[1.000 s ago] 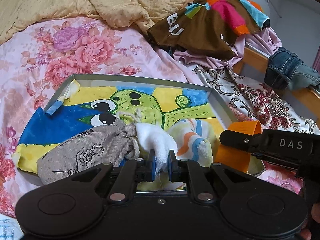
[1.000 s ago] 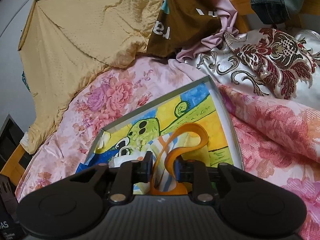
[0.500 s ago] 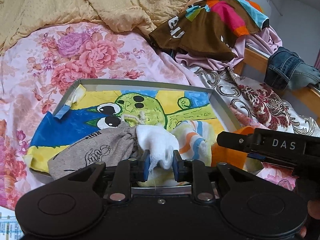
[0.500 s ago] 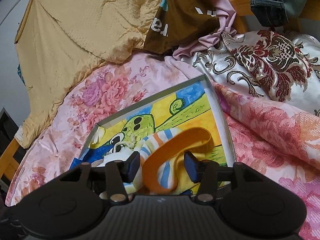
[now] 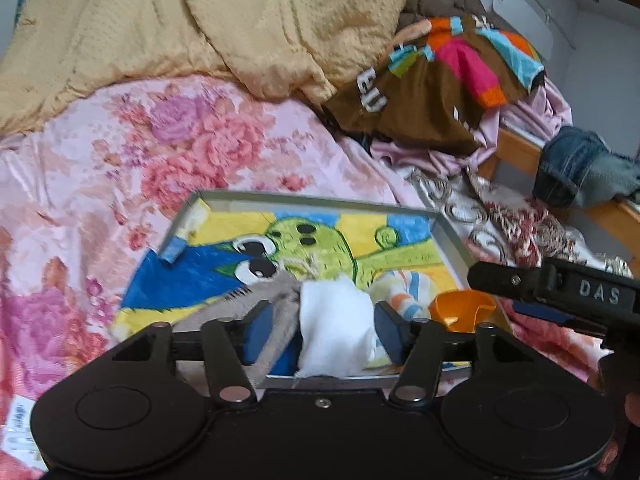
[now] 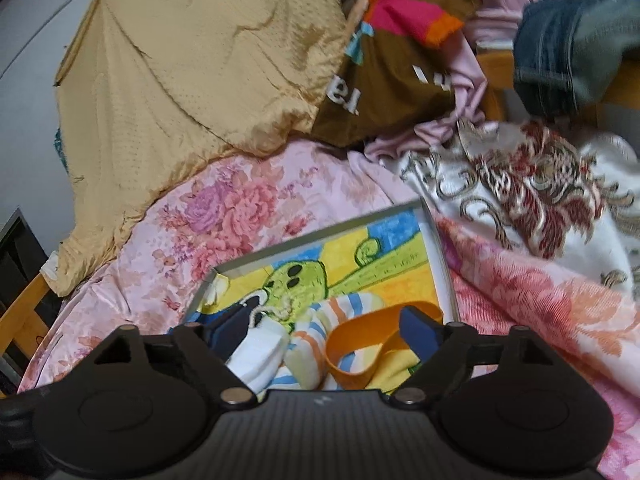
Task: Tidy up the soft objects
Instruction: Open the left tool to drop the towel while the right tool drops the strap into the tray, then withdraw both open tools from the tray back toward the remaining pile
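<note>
Soft items lie gathered in a shallow grey tray (image 5: 452,236) that sits on a bed spread with a pink floral sheet (image 5: 120,168); the tray's floor bears a bright cartoon drawing in green, yellow and blue. A yellow quilt (image 5: 200,20) is heaped at the far end of the bed, beside a brown garment with pink and orange patches (image 5: 436,92), a white cloth patterned in dark red (image 6: 532,176) and folded jeans (image 5: 580,168) on the wooden bed frame. Inside the tray, along its near side, lie a grey drawstring pouch (image 5: 276,292), a white cloth (image 5: 336,320), a striped sock (image 6: 344,312) and an orange band (image 6: 372,336), packed close together. The left gripper (image 5: 324,330) hangs over the tray's near edge, its fingers opening with the white cloth between them but not pressed. The right gripper (image 6: 326,328) hovers beside it, its fingers opening wide, the orange band and striped sock lying loose between them.
</note>
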Demonstrator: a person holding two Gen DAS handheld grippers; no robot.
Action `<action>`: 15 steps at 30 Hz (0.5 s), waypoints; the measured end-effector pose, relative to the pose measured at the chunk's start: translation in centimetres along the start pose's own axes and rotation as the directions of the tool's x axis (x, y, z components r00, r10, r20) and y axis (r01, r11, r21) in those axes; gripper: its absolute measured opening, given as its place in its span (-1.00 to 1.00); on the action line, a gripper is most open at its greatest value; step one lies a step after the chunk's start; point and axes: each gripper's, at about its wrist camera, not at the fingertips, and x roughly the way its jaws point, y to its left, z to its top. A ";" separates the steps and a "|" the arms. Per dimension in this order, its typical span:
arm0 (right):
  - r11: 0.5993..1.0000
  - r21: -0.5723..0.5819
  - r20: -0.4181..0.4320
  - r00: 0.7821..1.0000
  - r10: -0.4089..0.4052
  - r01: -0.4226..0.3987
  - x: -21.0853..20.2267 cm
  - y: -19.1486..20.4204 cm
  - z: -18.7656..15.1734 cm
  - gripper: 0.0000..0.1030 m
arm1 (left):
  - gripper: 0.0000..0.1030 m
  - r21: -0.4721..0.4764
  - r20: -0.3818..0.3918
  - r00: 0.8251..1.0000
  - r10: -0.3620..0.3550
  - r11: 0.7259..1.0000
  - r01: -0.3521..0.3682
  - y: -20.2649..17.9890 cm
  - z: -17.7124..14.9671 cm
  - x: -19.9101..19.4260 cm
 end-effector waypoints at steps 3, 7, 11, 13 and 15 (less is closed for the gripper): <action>1.000 -0.030 0.035 0.999 0.002 -0.001 -1.7 0.9 0.2 0.81 | 0.30 -0.002 0.026 1.000 0.012 1.000 -0.012 0.0 0.6 -1.7; 0.998 -0.066 0.091 0.996 0.004 0.002 -4.4 2.2 0.4 0.93 | 0.49 0.004 0.063 0.998 0.028 1.000 -0.028 -0.1 1.4 -4.4; 0.996 -0.087 0.140 0.990 0.017 -0.005 -6.9 3.2 0.4 0.99 | 0.62 0.014 0.100 0.994 0.049 0.999 -0.051 -0.4 1.9 -7.3; 0.995 -0.097 0.157 0.987 0.021 -0.006 -8.0 3.6 0.4 0.99 | 0.64 0.015 0.115 0.992 0.055 0.998 -0.057 -0.5 2.0 -8.7; 0.994 -0.105 0.172 0.985 0.027 -0.009 -9.1 4.0 0.2 0.99 | 0.72 0.014 0.128 0.990 0.057 0.998 -0.059 -0.5 2.0 -10.1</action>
